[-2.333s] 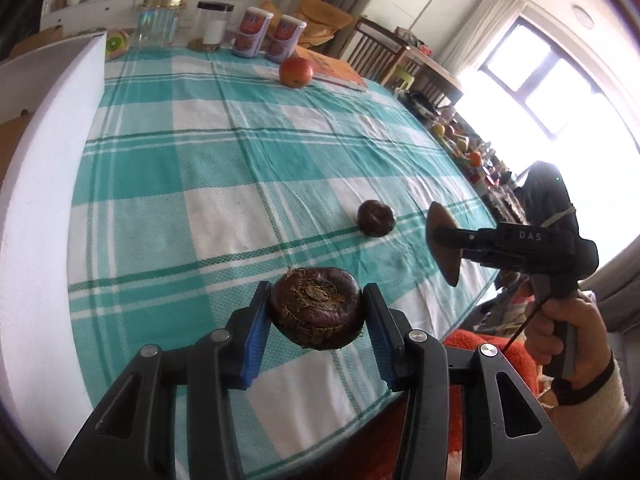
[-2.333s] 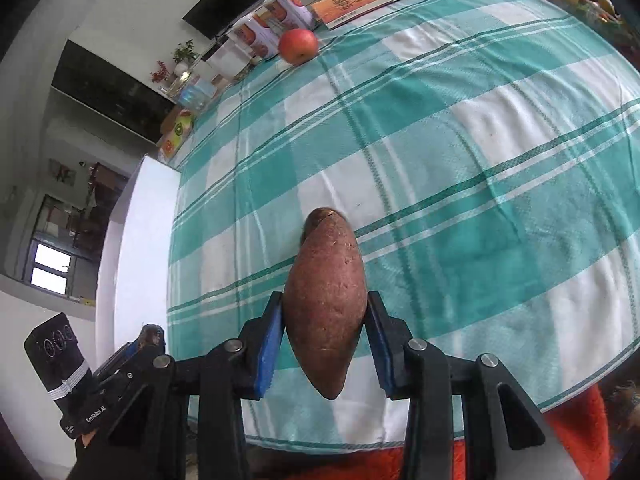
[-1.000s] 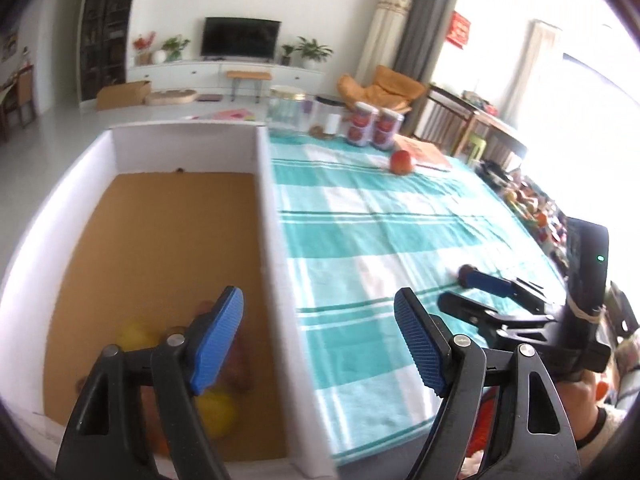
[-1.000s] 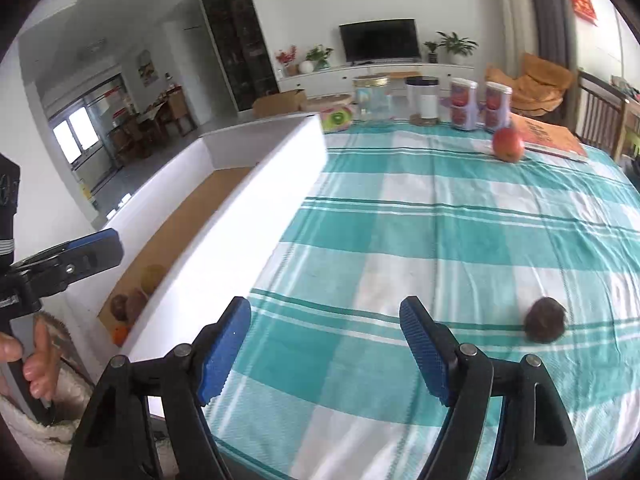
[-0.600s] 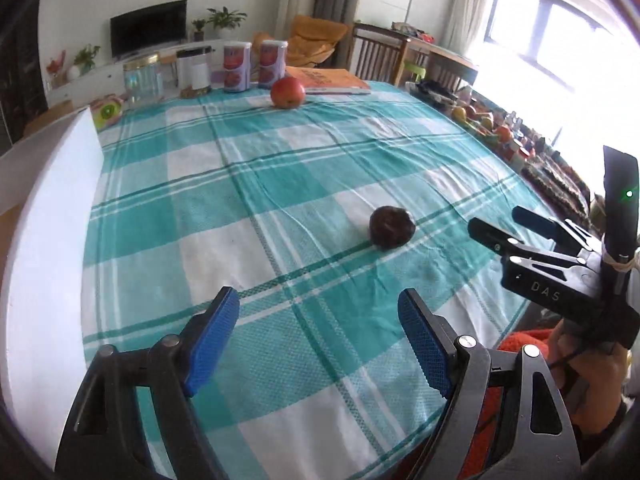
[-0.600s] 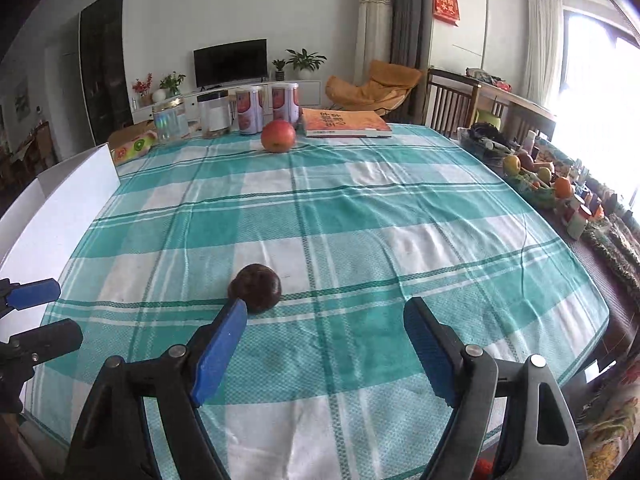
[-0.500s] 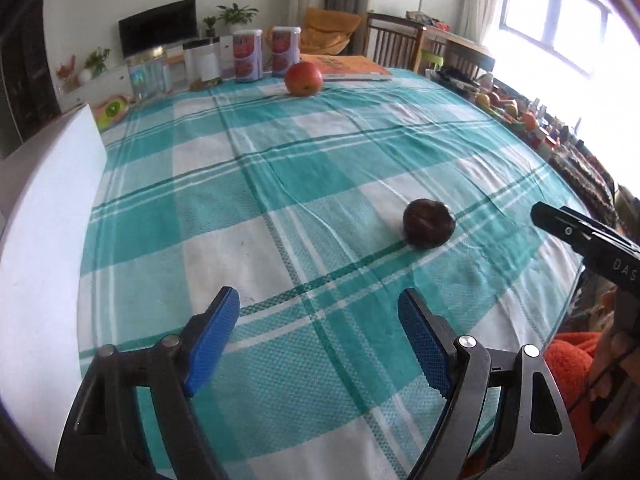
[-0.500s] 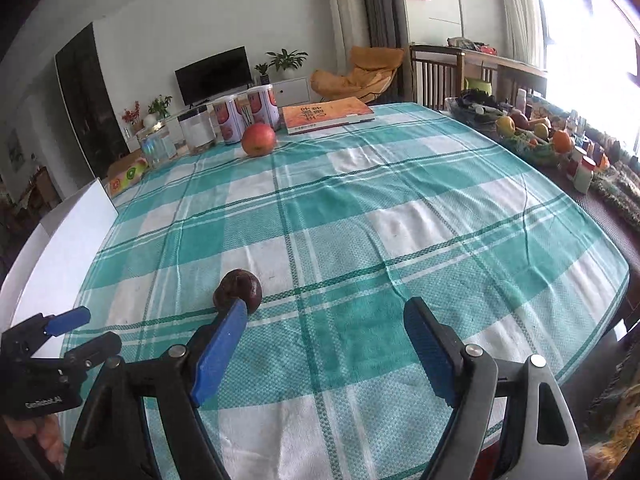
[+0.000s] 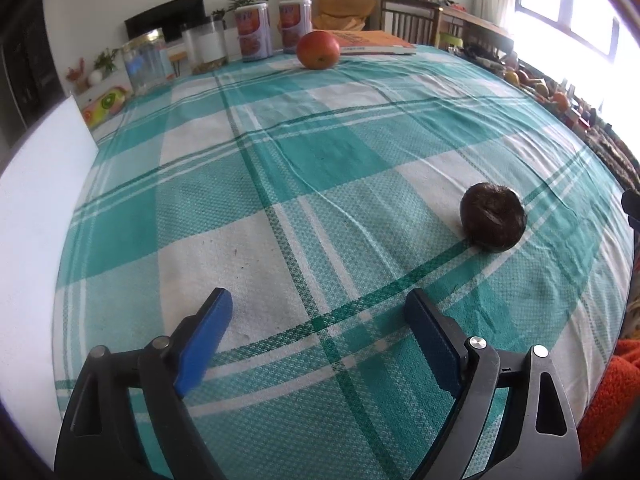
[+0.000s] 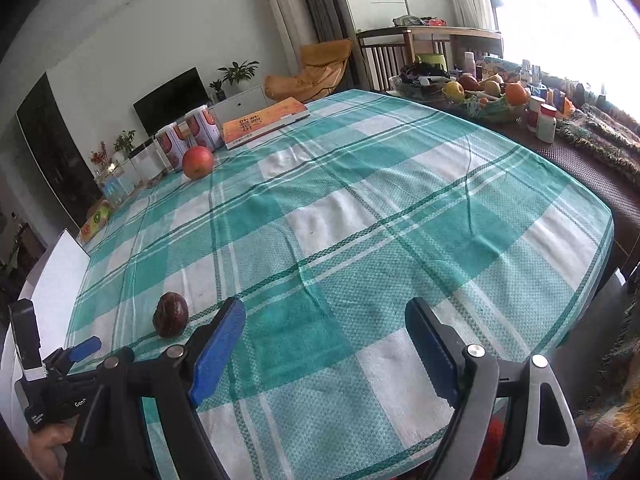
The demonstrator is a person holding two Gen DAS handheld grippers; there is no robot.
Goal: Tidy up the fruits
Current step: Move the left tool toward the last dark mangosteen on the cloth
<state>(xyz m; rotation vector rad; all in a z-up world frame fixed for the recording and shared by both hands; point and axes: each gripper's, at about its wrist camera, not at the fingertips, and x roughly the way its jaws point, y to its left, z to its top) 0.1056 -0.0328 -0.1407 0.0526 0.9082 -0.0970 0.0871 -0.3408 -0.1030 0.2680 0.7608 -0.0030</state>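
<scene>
A dark brown round fruit lies on the teal checked tablecloth, ahead and right of my open, empty left gripper. It also shows in the right wrist view, left of my open, empty right gripper. A red apple sits at the table's far side; it also shows in the right wrist view. The white box wall stands along the table's left edge; its inside is hidden. The left gripper shows low at the left in the right wrist view.
Two cans, glass jars and an orange book stand along the far edge. A side table with a fruit basket and bottles stands to the right. The table's near edge is close below both grippers.
Both grippers dropped their loads into the white box, swung back over the table and stayed open. In the last half second the left gripper moved lower and closer to the dark fruit.
</scene>
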